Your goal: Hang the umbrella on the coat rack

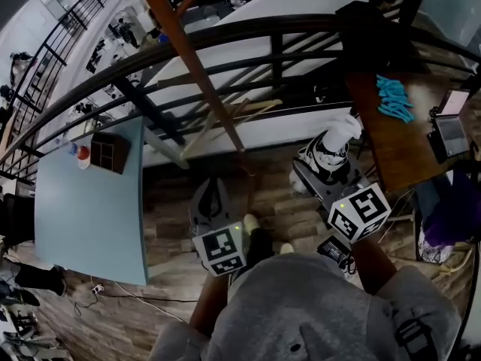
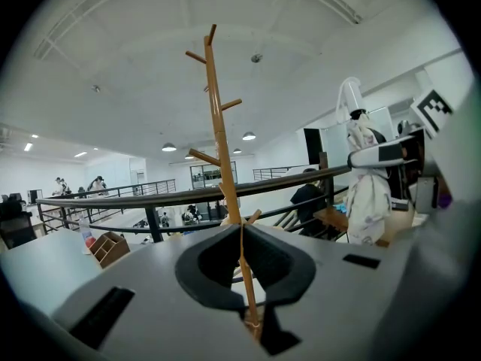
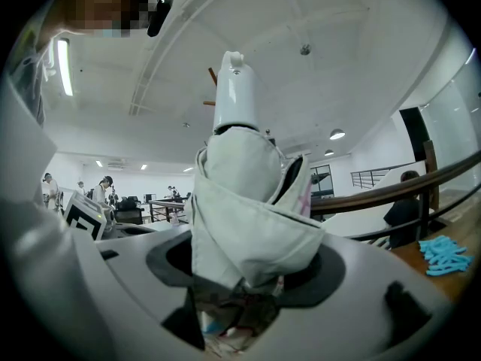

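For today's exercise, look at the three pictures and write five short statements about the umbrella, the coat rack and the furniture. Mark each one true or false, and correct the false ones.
1. The right gripper is shut on a folded white umbrella. True.
2. The umbrella already hangs on the coat rack. False: it is in the right gripper, apart from the rack.
3. A wooden box stands on the blue table. True.
4. The coat rack is black metal. False: it is a brown wooden pole with pegs.
5. The teal items lie on the blue table. False: they lie on the brown desk on the person's right.
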Tool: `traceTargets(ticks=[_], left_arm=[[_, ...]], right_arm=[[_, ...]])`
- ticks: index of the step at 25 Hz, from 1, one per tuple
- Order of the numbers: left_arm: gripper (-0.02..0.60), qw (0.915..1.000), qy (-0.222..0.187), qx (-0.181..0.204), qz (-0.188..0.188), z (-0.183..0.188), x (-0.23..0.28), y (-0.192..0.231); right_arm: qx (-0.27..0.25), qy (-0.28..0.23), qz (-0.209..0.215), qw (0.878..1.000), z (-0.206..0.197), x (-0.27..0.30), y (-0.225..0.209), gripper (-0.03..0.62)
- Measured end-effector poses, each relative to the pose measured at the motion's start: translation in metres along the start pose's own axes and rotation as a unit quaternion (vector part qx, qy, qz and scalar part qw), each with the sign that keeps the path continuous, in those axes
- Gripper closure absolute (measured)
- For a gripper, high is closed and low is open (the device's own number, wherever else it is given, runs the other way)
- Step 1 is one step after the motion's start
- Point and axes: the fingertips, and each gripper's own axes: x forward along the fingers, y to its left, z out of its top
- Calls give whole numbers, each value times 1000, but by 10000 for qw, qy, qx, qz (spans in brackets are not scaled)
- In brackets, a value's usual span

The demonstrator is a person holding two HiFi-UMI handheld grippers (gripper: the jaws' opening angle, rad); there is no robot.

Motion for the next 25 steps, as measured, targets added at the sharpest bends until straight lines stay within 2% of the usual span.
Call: traceTargets(ticks=[11, 17, 25], left_arm=[[558, 9999, 27, -6, -137, 12, 58, 27], [558, 9993, -132, 47, -341, 35, 94, 26], [558, 9992, -89, 41, -383, 31, 110, 47]], right_arm=[[-20, 58, -99, 9999, 14, 62, -20, 299], [-43, -25, -227, 9997, 36, 87, -43, 299], [-36, -1, -245, 9997, 48, 111, -37, 299]])
